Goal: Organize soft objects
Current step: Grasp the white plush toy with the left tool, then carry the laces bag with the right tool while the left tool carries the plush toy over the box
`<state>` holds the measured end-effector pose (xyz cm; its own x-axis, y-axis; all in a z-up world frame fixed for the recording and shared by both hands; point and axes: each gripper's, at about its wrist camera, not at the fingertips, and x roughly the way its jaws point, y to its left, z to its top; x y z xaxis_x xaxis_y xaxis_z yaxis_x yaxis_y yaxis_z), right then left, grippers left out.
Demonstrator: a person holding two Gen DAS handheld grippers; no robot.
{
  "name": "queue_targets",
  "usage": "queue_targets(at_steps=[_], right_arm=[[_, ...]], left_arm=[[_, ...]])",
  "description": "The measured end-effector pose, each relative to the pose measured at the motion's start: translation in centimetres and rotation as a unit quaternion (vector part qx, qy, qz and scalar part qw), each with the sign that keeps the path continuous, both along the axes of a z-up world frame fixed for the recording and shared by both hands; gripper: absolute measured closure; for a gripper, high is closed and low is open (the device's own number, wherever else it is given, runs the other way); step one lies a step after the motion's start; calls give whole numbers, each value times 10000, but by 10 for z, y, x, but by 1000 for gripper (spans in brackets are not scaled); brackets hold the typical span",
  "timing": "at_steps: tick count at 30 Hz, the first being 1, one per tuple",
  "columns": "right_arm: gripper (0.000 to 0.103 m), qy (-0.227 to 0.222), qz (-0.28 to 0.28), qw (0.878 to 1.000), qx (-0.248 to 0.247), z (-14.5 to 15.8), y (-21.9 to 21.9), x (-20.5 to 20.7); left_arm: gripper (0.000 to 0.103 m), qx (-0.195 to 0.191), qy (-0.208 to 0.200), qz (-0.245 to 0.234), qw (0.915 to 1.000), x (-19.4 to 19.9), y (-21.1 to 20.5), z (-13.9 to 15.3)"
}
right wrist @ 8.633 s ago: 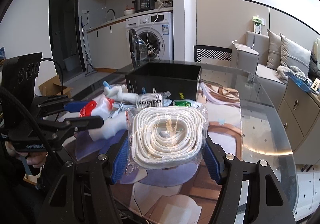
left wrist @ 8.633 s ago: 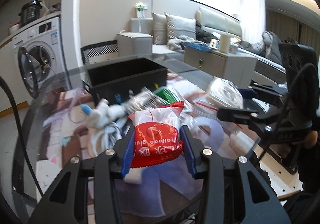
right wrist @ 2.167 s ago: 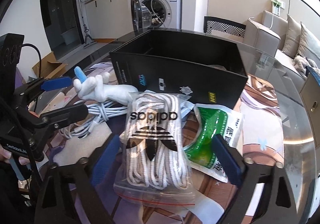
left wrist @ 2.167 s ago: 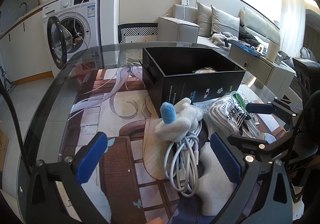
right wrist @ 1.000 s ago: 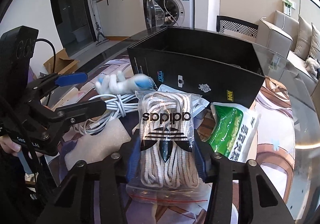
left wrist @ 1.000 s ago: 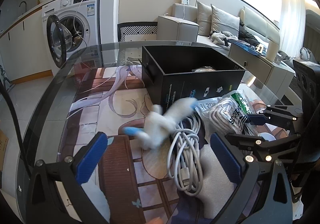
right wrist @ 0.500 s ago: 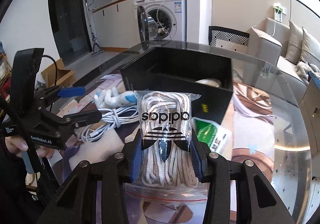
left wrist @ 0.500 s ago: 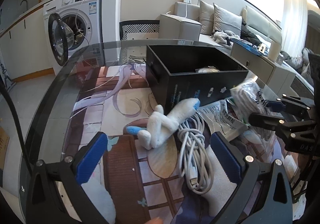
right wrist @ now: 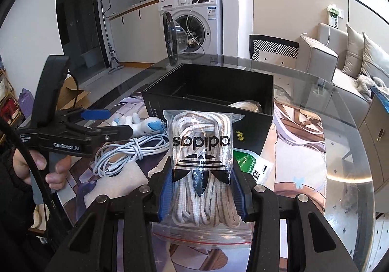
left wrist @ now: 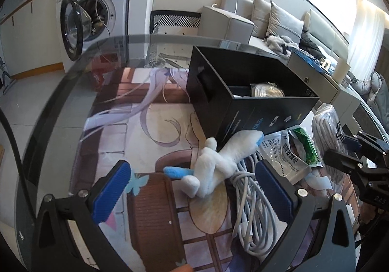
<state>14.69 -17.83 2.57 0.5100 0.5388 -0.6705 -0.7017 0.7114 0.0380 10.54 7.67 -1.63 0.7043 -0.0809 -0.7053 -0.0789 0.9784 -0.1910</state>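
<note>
On the left, the left gripper (left wrist: pixel 192 183) hovers with jaws wide apart over a white plush toy with blue tips (left wrist: pixel 218 160), which lies on the glass table (left wrist: pixel 73 92) against a coiled white cable (right wrist: pixel 126 148). The toy looks light and squashy; its thick middle seems the best hold, though the cable under it may snag. Further right, the right gripper (right wrist: pixel 201 189) is clamped on a clear zip bag of white laces (right wrist: pixel 201 162), slippery and limp, held above the table before the black open box (right wrist: pixel 211 94). A green packet (right wrist: pixel 248 162) lies beside the box's near wall.
</note>
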Motion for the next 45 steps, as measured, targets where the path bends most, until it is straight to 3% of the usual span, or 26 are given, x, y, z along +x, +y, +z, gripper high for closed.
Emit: queue_targets(at_steps=[4, 12, 18, 20, 23, 45], right_arm=[[61, 9, -11, 10000, -5, -1, 1, 0], [61, 22, -23, 10000, -15, -3, 0, 1], [61, 31, -23, 10000, -19, -4, 0, 3], [61, 28, -17, 10000, -30, -4, 0, 3], [61, 14, -12, 10000, -39, -4, 1, 3], [61, -132, -27, 9999, 26, 5, -2, -5]], left_arm=[[3, -150, 108, -54, 9998, 6, 1, -4], [21, -415, 164, -231, 9987, 15, 0, -7], [46, -404, 75, -428, 9982, 14, -5, -4], [64, -393, 48, -503, 9979, 12, -6, -2], [73, -324, 12, -541, 9980, 10, -8, -1], [75, -357, -411, -462, 9974, -18, -5, 27]])
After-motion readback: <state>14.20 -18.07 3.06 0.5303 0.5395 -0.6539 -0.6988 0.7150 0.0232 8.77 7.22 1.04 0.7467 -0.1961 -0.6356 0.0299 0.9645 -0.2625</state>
